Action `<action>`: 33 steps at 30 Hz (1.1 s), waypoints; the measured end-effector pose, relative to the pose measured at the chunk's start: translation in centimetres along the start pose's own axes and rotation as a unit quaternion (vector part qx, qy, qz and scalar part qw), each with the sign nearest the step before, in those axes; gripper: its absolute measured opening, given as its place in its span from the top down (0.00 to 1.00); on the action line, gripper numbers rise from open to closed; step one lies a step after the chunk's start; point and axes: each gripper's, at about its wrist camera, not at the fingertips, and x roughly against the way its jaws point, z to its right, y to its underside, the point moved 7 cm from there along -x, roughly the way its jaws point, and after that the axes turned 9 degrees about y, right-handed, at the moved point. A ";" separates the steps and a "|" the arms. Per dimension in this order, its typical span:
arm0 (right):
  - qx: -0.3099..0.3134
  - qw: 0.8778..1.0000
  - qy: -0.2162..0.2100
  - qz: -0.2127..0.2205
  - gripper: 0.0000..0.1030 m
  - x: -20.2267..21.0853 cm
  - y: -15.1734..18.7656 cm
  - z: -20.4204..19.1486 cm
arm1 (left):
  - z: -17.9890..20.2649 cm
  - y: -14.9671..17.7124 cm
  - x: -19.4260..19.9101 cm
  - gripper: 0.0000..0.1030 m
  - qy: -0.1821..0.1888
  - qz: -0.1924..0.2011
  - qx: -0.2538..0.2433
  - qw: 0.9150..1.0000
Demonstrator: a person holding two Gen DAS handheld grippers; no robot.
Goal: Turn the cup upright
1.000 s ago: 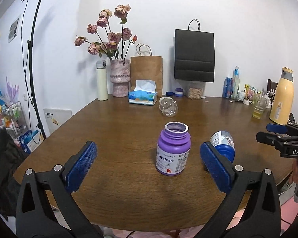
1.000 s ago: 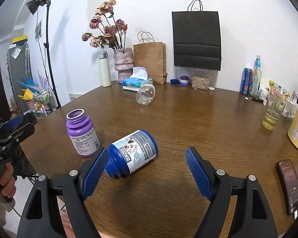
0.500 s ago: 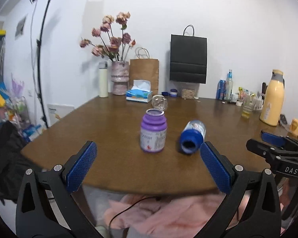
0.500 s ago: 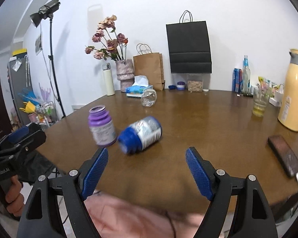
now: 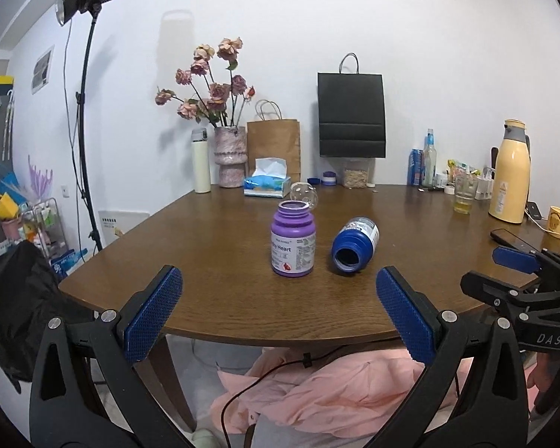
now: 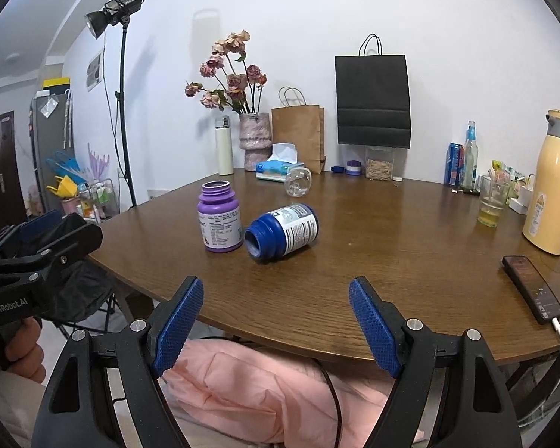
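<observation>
1. Through the left wrist camera, I am holding my left hand-held gripper [image 5: 279,308] spread wide and empty before the counter [image 5: 212,298] edge. The purple bottle [image 5: 292,239] is standing upright; the blue bottle [image 5: 354,239] is lying beside it, mouth facing me.
2. Through the right wrist camera, I am keeping my right hand-held gripper [image 6: 276,323] equally agape, gripping nothing. The blue bottle [image 6: 282,232] is lying on its side just right of the purple bottle [image 6: 220,222], with a clear cup [image 6: 298,182] tipped over farther back.

bright even light, sharp, fisheye-warped edges
</observation>
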 end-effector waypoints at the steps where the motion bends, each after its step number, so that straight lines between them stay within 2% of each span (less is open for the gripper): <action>1: 0.000 1.000 0.000 0.001 0.18 0.0 0.0 0.0 | 0.1 0.0 0.0 0.00 0.000 0.000 -0.001 1.000; 33: -0.001 1.000 -0.001 0.000 0.18 0.2 -0.1 -0.2 | 0.3 -0.4 0.4 0.00 0.000 0.012 -0.007 1.000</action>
